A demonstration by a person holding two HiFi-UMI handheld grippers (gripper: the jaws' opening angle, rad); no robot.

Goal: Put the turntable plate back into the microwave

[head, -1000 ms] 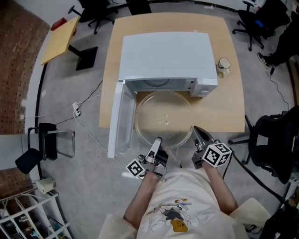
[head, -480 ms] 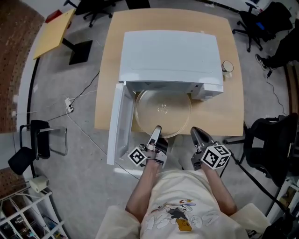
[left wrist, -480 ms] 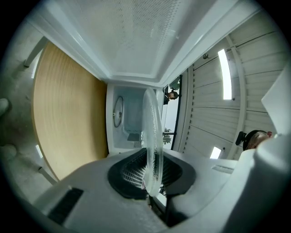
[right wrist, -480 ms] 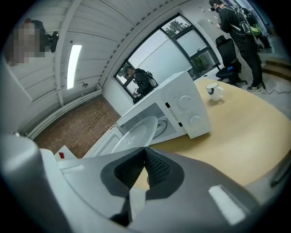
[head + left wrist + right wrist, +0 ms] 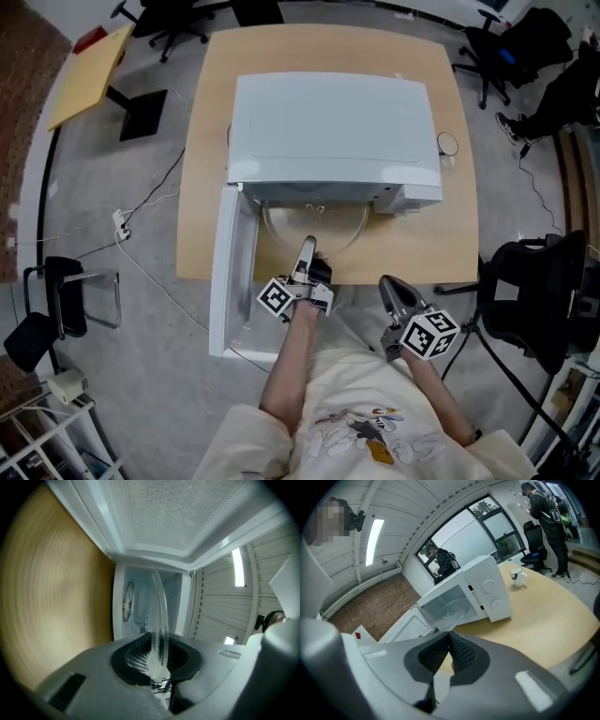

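The clear glass turntable plate [image 5: 314,228] lies level, mostly inside the open white microwave [image 5: 328,127], with only its near rim showing. My left gripper [image 5: 307,253] is shut on that near rim. In the left gripper view the plate [image 5: 159,620] runs edge-on between the pads and reaches into the microwave cavity [image 5: 140,602]. My right gripper [image 5: 390,286] hangs shut and empty off the table's front edge, right of the plate. In the right gripper view its jaws [image 5: 449,641] meet, and the microwave [image 5: 461,597] stands ahead with the plate [image 5: 452,607] inside.
The microwave door [image 5: 230,277] hangs open to the left, past the table's front edge. A small cup [image 5: 448,144] stands on the wooden table [image 5: 422,244] right of the microwave. Office chairs [image 5: 530,286] stand to the right. A person [image 5: 546,508] stands in the background.
My left gripper moved forward with the plate and pushed it from in front of the microwave into the cavity. The right gripper stayed where it was.
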